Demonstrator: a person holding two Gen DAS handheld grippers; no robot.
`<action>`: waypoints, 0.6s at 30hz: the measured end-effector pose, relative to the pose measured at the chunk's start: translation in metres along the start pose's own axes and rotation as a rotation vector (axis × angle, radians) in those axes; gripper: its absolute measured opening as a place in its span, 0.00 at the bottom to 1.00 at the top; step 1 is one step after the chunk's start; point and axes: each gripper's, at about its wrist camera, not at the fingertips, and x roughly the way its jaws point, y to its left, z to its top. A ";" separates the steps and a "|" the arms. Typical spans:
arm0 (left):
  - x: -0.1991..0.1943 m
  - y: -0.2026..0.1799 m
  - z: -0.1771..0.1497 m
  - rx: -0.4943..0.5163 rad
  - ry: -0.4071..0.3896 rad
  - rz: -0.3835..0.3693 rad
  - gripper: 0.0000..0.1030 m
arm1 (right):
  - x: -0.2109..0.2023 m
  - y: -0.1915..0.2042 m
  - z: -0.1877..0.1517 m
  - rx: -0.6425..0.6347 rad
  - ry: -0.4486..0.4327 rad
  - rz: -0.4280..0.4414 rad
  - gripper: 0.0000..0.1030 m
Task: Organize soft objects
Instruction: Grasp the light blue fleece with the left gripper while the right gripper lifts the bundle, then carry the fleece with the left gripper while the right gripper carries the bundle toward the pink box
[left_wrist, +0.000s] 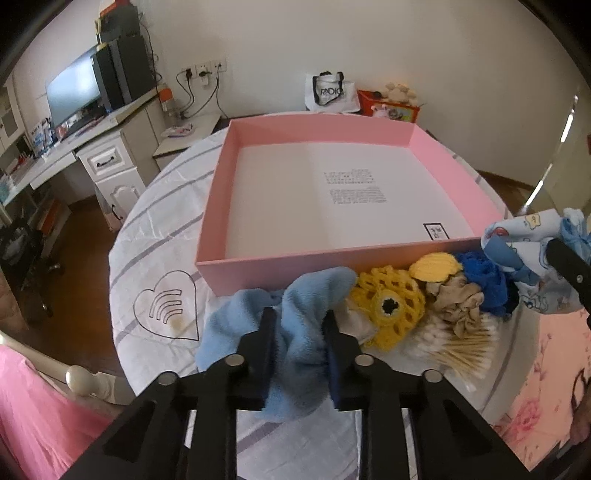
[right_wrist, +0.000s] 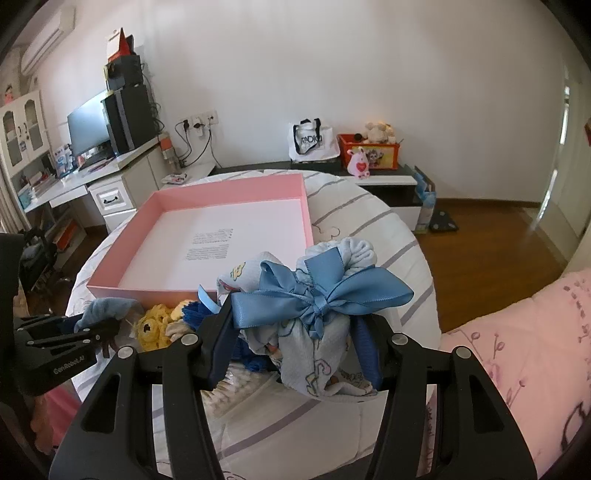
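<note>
A wide pink box (left_wrist: 210, 206) with a white floor lies on the round table; it also shows in the right wrist view (right_wrist: 125, 236). My left gripper (left_wrist: 300, 319) is shut on a light blue fleece cloth (left_wrist: 306, 295) in front of the box. My right gripper (right_wrist: 295, 314) is shut on a printed cloth bundle (right_wrist: 314, 354) tied with a blue ribbon bow (right_wrist: 325, 291), held above the table near the box's near right corner. That bundle shows in the left wrist view (left_wrist: 532, 236). A yellow crocheted piece (left_wrist: 388, 302), a beige scrunchie (left_wrist: 458, 299) and a dark blue knit (left_wrist: 484, 280) lie between them.
A bag of cotton swabs (left_wrist: 454, 347) lies by the soft things. The table has a white striped cloth (left_wrist: 155, 229). A pink bedspread (right_wrist: 535, 350) is at the right. A desk with a monitor (right_wrist: 88, 125) stands at the far left.
</note>
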 end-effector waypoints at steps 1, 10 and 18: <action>-0.002 0.002 -0.001 -0.002 -0.007 0.002 0.14 | -0.001 0.000 0.000 -0.001 -0.003 0.001 0.51; -0.024 0.009 -0.008 -0.036 -0.031 -0.010 0.10 | -0.014 0.005 -0.004 -0.020 -0.037 0.013 0.51; -0.051 0.006 0.005 -0.037 -0.089 0.021 0.09 | -0.026 0.008 -0.002 -0.011 -0.062 0.007 0.51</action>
